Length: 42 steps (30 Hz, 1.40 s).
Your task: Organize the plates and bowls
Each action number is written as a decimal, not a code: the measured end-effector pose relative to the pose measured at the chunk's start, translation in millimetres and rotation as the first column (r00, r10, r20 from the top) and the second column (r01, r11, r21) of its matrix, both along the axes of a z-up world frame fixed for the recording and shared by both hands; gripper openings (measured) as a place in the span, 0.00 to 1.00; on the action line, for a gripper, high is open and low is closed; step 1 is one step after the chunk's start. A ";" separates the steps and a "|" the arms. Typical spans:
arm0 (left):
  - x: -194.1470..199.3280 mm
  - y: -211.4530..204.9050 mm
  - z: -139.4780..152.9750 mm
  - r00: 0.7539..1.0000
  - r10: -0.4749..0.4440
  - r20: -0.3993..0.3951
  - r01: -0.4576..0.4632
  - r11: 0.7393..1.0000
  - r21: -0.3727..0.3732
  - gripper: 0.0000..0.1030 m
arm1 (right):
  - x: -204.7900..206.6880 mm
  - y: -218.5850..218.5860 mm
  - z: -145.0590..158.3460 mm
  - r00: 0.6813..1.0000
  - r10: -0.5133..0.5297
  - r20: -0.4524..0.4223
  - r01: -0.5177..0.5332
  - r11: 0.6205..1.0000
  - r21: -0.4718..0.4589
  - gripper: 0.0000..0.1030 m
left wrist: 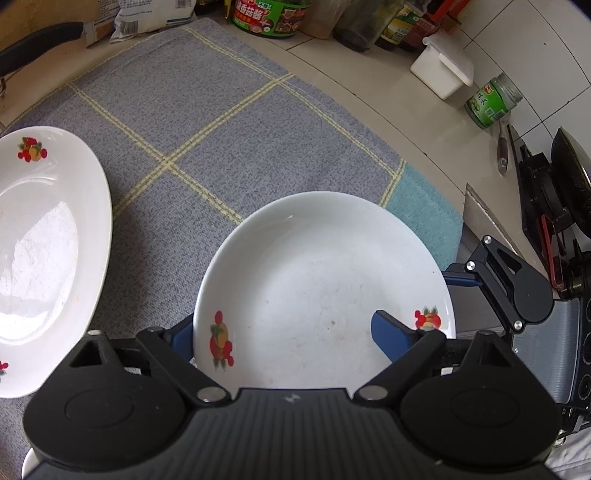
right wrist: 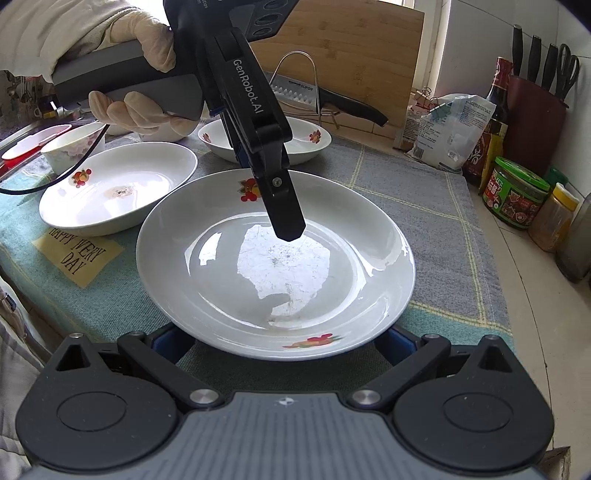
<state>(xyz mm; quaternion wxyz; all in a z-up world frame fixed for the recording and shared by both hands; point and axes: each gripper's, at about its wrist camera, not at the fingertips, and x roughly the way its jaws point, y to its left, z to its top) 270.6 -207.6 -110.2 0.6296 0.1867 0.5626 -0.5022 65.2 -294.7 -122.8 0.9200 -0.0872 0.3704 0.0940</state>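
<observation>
A white plate with fruit decals (left wrist: 317,280) (right wrist: 273,266) lies on the grey checked cloth (left wrist: 207,122). My left gripper (left wrist: 286,339) (right wrist: 266,195) comes down over its rim, jaws apart: one blue pad (left wrist: 391,339) is inside the plate, the other sits outside the rim. The pads do not press on it. My right gripper (right wrist: 284,343) (left wrist: 461,278) is low at the opposite rim, open and wide, with its fingertips hidden under the plate's edge. A second decorated plate (left wrist: 44,258) (right wrist: 118,184) lies beside it. A shallow bowl (right wrist: 306,144) and a small flowered bowl (right wrist: 70,147) stand behind.
Jars and bottles (right wrist: 513,192) (left wrist: 269,18), a knife block (right wrist: 535,122), a bag (right wrist: 450,129) and a cutting board (right wrist: 343,55) line the counter's back. A white box (left wrist: 443,70) and green jar (left wrist: 491,103) stand off the cloth. A stove with pan (left wrist: 565,206) is at one end.
</observation>
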 end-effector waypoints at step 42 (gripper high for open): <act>54.7 -84.3 -1.6 0.988 0.049 0.143 -0.034 0.994 -0.103 0.90 | 73.0 -75.7 1.0 0.999 -0.047 0.021 0.049 0.997 -0.062 1.00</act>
